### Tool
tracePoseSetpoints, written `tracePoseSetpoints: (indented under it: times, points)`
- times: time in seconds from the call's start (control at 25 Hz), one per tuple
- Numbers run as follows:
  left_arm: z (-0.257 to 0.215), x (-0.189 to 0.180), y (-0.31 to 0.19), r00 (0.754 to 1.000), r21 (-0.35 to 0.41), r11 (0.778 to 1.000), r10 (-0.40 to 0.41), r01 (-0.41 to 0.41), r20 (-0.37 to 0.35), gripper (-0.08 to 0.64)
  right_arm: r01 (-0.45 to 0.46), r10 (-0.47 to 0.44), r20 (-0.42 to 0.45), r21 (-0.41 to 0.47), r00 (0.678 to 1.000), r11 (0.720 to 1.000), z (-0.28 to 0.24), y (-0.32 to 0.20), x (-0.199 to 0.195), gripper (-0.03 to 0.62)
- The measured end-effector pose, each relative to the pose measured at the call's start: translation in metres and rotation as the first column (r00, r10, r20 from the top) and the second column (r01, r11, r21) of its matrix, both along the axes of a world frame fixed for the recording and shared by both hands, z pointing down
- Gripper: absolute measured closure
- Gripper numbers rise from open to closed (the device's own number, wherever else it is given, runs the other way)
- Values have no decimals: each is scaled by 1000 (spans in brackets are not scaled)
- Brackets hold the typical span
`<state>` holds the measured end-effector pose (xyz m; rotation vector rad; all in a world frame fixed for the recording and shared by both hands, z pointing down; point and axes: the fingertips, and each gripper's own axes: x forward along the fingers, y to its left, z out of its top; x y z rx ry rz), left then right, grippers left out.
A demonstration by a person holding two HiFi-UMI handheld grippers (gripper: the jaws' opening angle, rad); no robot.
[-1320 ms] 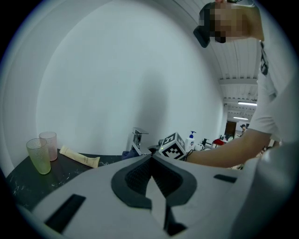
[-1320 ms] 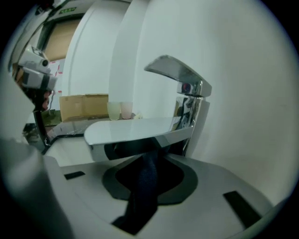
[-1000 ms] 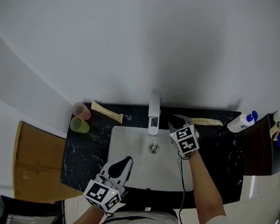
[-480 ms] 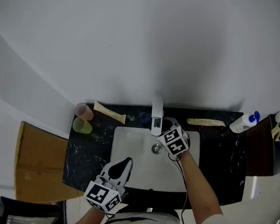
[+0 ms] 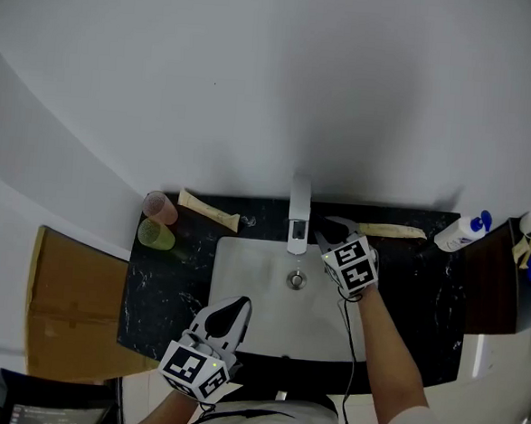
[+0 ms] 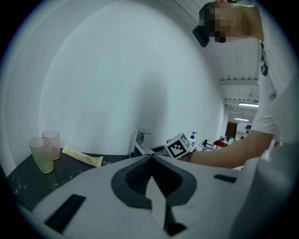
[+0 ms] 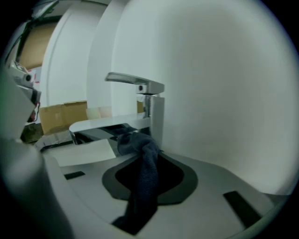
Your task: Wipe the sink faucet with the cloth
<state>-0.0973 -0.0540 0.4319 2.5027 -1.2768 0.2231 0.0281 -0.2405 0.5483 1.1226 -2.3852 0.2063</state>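
Seen from above, a white sink [image 5: 242,291] is set into a dark marbled desk [image 5: 414,294] against a pale wall, with a chrome faucet [image 5: 298,216] at the middle of its back edge. The right claw [image 5: 328,231] reaches over the sink's back right corner, just beside the faucet, and is clamped on a dark blue cloth [image 7: 142,161]. The cloth's bunched top lies against the foot of the faucet's column, under the spout, and the rest of it hangs back between the jaws (this is clearest in the right gripper view). The left claw [image 5: 233,311] hovers over the sink's front left edge, well apart from the faucet, its jaws together with nothing between them. On the desk to the left stand a pink cup [image 5: 160,207] and a green cup [image 5: 154,235], with a tube [image 5: 208,211] lying just beside them. At the far right lies a white bottle [image 5: 459,231].
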Motion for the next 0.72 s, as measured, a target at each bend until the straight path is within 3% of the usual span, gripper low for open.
tracePoseSetpoints:
  times: [0.12, 0.24, 0.52, 0.72]
  points:
    - [0, -2, 1, 1000, 0, 1000, -5, 5, -1, 560, 92, -92, 26, 7, 995, 996, 0, 11, -40, 515]
    - [0, -5, 0, 1000, 4, 1000, -8, 8, -2, 560, 90, -90, 40, 16, 995, 996, 3, 9, -49, 515]
    - [-2, 1, 5, 1000, 5, 1000, 4, -4, -11, 560, -140, 140, -1, -10, 990, 990, 8, -4, 40, 515]
    - [-6, 11, 7, 999, 16, 999, 29, -29, -22, 560, -113, 112, 32, 26, 993, 993, -9, 24, 43, 515]
